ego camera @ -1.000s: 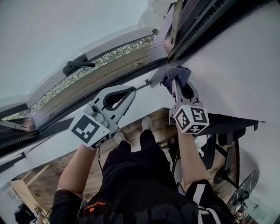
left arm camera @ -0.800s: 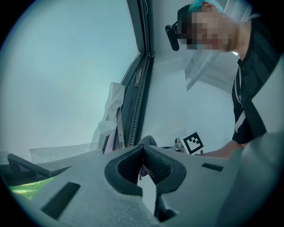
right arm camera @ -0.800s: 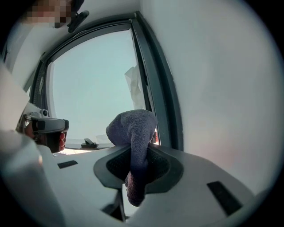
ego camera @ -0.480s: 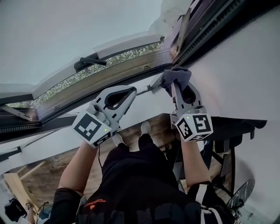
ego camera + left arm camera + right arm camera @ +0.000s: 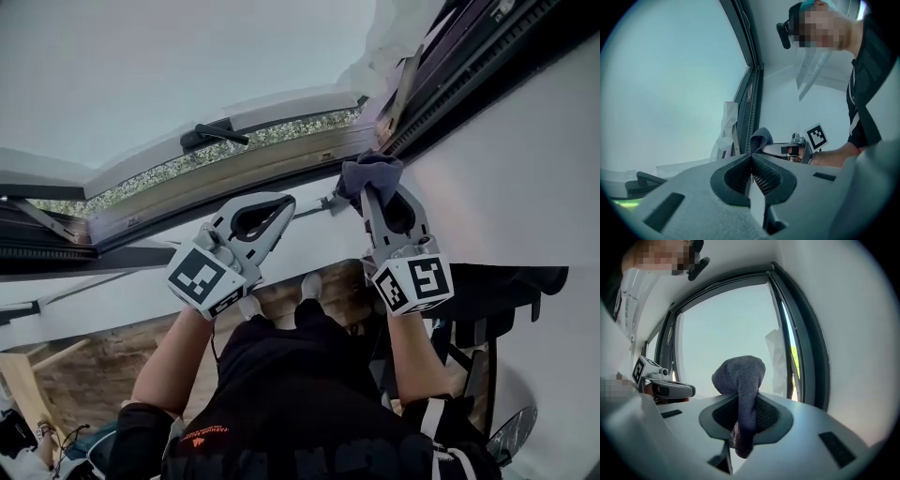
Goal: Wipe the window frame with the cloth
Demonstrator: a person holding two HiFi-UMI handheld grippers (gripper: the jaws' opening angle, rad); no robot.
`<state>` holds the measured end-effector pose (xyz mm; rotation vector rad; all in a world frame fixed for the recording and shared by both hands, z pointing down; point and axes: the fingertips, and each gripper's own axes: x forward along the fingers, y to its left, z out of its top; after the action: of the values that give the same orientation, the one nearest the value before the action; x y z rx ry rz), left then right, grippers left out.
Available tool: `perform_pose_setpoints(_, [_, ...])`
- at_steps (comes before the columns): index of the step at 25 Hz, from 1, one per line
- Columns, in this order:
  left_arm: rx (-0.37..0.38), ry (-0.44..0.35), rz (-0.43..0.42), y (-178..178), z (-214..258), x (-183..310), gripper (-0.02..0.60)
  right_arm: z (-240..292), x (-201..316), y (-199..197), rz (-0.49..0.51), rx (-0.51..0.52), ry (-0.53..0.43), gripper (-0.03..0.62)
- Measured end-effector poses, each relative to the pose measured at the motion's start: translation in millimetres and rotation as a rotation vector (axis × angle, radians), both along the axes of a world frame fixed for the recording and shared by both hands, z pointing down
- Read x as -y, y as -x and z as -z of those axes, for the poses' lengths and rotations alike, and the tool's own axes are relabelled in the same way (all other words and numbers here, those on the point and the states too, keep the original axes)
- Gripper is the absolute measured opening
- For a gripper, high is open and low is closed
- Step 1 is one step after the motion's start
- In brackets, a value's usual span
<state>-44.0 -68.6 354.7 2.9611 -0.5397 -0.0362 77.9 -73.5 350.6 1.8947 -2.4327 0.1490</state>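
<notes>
A: Where is the cloth (image 5: pixel 371 170), and what holds it?
B: The right hand-held gripper (image 5: pixel 373 187) has its jaws clamped on it; a dark grey bunch stands out past the jaws; it sits at the corner of the window frame (image 5: pixel 230 183) and seems to touch the rail there
A: And the left hand-held gripper (image 5: pixel 289 201)?
B: Its jaws are pressed together with nothing between them; it hovers near the lower rail, just beside the right one, and does no work
A: How much of the wiping is done?
B: The surface does not tell me; no wet trace or dust line shows; I judge the wiping is under way at this corner; the long lower rail toward the window handle (image 5: pixel 217 134) and the side rail are probably left to do
</notes>
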Motion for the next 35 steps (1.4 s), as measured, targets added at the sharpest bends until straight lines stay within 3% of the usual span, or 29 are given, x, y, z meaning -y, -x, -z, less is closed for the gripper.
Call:
perform_pose_setpoints(18, [0.000,-0.024,0.142,62.5,11.4,12.7,0.020,14.1,11.8,70.3,0.193,-0.026,-0.003,0.063])
perform_pose_setpoints(35, [-0.010,-0.045,0.180,87.1,21.3,24.5,0.020,35.5,15.7,111.1,0.288,-0.040,-0.039,0.063])
